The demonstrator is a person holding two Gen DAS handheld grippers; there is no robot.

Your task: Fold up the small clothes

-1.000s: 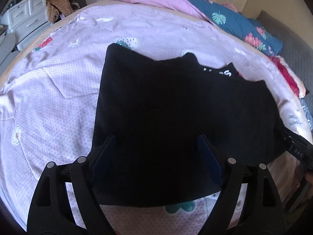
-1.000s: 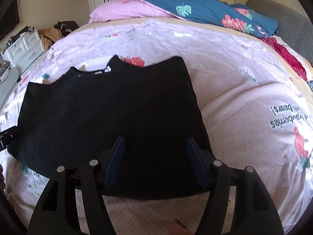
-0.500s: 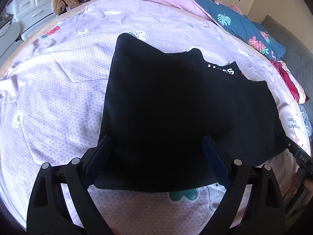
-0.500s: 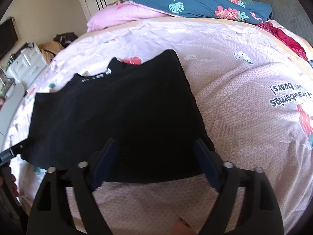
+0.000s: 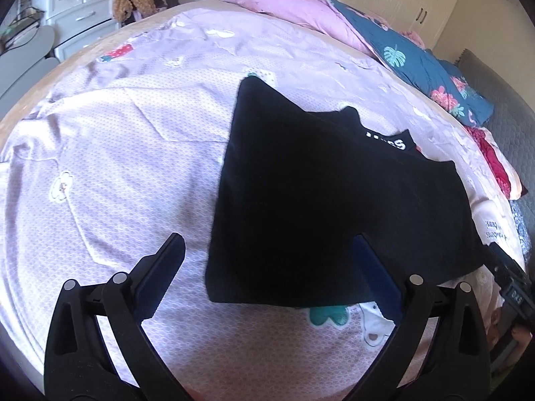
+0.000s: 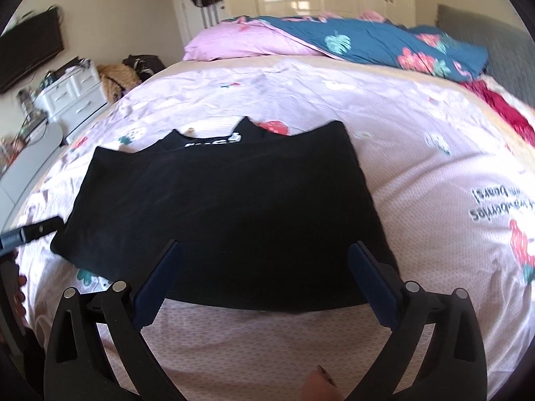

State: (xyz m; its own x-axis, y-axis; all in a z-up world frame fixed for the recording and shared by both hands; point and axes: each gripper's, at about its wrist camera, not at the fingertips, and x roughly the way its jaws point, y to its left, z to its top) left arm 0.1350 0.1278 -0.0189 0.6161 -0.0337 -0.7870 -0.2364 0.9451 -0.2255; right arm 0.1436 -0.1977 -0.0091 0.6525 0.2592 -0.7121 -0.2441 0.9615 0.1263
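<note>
A black garment (image 5: 327, 200) lies flat on the pink printed bedsheet (image 5: 117, 167), its white-lettered neck label at the far side. In the right wrist view the garment (image 6: 227, 207) fills the middle. My left gripper (image 5: 267, 250) is open and empty, hovering over the garment's near left corner. My right gripper (image 6: 264, 254) is open and empty, above the garment's near hem. Neither touches the cloth. Each gripper shows at the other view's edge.
A pink pillow (image 6: 240, 41) and a blue floral quilt (image 6: 384, 43) lie at the bed's far end. Red cloth (image 6: 505, 110) sits at the right edge. A white drawer unit (image 6: 70, 90) stands left of the bed, with wardrobes behind.
Both grippers have pulled back and risen from the garment, and their jaws have spread wider. The left view has shifted left. The garment lies unchanged.
</note>
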